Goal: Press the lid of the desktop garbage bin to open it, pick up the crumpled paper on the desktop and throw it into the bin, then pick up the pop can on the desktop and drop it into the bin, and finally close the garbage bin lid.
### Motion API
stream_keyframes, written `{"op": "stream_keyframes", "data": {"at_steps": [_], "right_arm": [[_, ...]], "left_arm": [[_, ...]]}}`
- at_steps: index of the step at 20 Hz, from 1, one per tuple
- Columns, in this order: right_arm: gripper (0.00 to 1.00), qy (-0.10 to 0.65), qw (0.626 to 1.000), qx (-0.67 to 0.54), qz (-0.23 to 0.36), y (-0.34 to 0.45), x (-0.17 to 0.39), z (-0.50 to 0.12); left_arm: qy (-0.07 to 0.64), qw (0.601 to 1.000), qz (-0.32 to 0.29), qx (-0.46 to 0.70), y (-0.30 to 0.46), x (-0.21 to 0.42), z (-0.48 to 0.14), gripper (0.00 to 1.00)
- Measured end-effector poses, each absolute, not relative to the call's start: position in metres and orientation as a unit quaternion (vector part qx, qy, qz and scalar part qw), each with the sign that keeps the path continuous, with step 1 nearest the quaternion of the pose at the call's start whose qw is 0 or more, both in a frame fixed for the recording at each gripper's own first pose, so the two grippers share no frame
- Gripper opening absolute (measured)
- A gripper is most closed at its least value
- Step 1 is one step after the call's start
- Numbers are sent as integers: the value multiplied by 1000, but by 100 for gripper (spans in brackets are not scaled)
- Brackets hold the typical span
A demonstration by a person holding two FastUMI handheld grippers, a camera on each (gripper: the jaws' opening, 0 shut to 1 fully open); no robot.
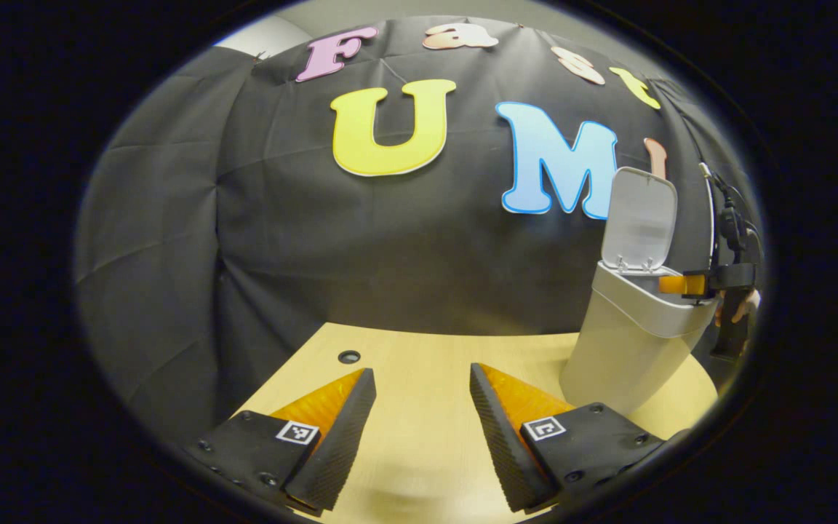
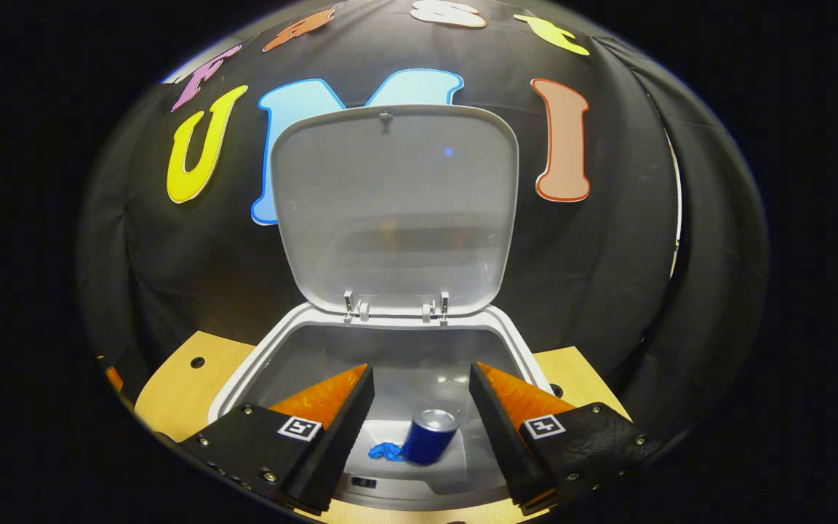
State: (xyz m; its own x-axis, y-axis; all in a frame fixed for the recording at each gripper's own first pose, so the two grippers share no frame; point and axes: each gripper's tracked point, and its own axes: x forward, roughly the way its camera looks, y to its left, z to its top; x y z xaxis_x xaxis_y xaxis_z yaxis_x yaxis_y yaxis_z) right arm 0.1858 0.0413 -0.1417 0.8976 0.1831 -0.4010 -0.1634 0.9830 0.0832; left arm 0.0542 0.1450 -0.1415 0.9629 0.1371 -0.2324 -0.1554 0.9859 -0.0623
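Observation:
In the right gripper view the grey desktop bin point(image 2: 244, 367) stands with its lid point(image 2: 396, 211) raised upright. Down inside lie a blue pop can point(image 2: 429, 437), leaning, and a crumpled blue paper point(image 2: 385, 452) to its left. My right gripper point(image 2: 420, 418) hangs open just above the bin's mouth, holding nothing. In the left gripper view the same bin point(image 1: 626, 342) stands at the right on the wooden table point(image 1: 419, 364), lid point(image 1: 639, 222) up. There the right gripper's fingers point(image 1: 677, 284) reach over the bin's rim. My left gripper point(image 1: 422, 418) is open and low over the bare tabletop.
A small round hole point(image 1: 349, 356) marks the table near its back edge. Black cloth walls close the booth behind and at both sides. A hand point(image 1: 743, 306) with cables shows at the far right behind the bin. More table holes point(image 2: 197, 362) flank the bin.

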Motion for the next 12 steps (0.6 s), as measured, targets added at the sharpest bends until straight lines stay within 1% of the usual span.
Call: {"op": "stream_keyframes", "data": {"at_steps": [5, 12], "right_arm": [[86, 208, 974, 26, 89, 41, 185, -141], [85, 193, 977, 30, 89, 40, 183, -123]], "left_arm": [[113, 990, 73, -39, 143, 54, -141, 87], [110, 991, 69, -39, 141, 54, -139, 89]]}}
